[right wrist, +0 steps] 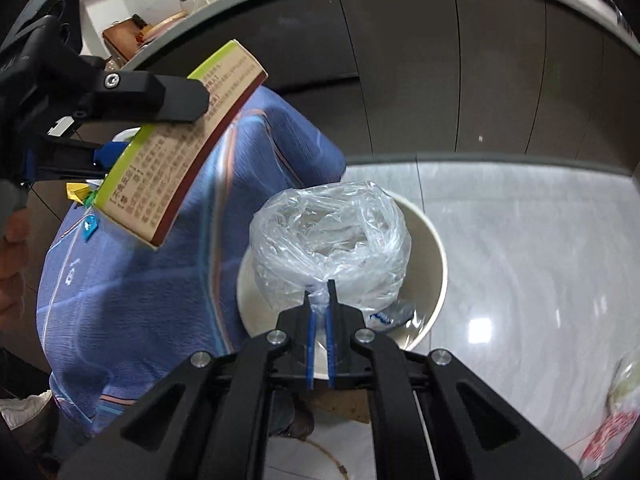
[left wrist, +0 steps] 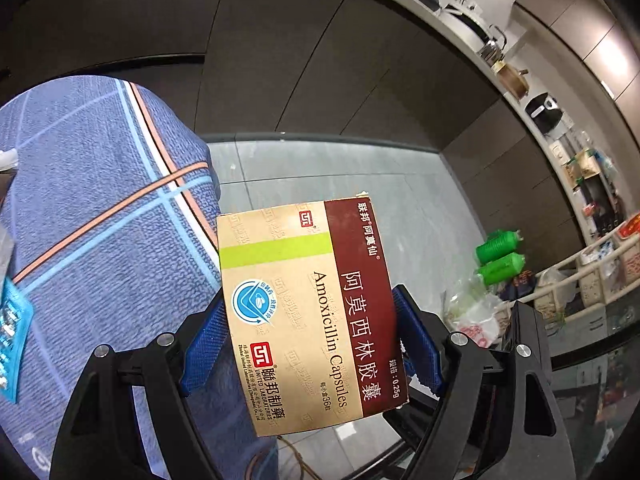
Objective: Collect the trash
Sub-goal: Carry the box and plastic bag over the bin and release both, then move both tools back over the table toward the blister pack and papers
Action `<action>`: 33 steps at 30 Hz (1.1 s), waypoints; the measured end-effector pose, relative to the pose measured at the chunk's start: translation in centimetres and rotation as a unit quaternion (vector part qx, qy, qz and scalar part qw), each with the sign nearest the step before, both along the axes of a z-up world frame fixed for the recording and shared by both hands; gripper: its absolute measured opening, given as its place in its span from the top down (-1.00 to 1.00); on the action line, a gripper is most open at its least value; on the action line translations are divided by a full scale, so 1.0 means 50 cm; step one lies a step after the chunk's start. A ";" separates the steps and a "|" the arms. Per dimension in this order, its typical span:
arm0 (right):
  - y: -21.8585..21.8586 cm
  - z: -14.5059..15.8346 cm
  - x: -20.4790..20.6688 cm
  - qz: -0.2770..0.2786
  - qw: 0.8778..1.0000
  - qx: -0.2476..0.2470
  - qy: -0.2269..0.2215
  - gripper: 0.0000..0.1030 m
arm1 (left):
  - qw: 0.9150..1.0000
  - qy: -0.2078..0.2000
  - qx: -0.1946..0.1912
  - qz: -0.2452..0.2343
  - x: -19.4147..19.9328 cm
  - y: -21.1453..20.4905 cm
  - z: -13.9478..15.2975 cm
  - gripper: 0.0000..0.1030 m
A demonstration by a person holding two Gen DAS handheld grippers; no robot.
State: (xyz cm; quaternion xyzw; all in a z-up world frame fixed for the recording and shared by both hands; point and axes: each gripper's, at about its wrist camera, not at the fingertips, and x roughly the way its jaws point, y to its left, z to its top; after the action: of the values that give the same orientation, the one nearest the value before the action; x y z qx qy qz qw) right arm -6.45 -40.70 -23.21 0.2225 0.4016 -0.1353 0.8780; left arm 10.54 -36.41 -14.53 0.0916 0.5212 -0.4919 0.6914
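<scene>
Left gripper: our left gripper (left wrist: 312, 344) clamps the medicine box (left wrist: 308, 316) between its blue pads (left wrist: 204, 348), jaws spread only as far as the box is wide; the box fills the centre of the left wrist view.

Medicine box: beige and maroon, marked "Amoxicillin Capsules", held in the air beyond the edge of the blue tablecloth (left wrist: 92, 208), which lies at 9 o'clock. In the right wrist view the box (right wrist: 176, 152) hangs at 10 o'clock, above and left of the bin.

Right gripper: our right gripper (right wrist: 320, 292) has its jaws nearly closed, pinching a gathered fold of the clear plastic bag (right wrist: 328, 236) just below the frame's centre.

Bin: the white bin (right wrist: 436, 252) stands on the grey tiled floor (right wrist: 520, 240) just beside the cloth-draped table, with the bag bunched over its mouth.

Background: green bottles (left wrist: 500, 256) lie on the floor at 3 o'clock in the left wrist view.
</scene>
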 end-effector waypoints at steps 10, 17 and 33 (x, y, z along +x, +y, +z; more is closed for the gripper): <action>-0.026 -0.056 0.022 -0.007 1.000 0.023 0.011 0.52 | 0.999 -0.029 0.022 -0.010 0.007 -0.048 -0.054 -0.48; -0.024 -0.051 0.013 0.009 1.000 0.000 -0.007 -0.46 | 0.999 -0.051 -0.001 0.008 0.000 -0.054 -0.032 -0.83; -0.007 -0.017 0.015 0.007 0.999 -0.035 -0.009 -0.93 | 0.997 -0.070 -0.014 0.040 0.003 -0.005 0.003 -0.83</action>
State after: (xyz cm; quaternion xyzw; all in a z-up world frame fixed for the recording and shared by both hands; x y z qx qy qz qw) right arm -5.68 -41.07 -24.07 0.1899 0.3897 -0.1416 0.8900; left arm 10.70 -36.68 -14.38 0.0953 0.4684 -0.4632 0.7463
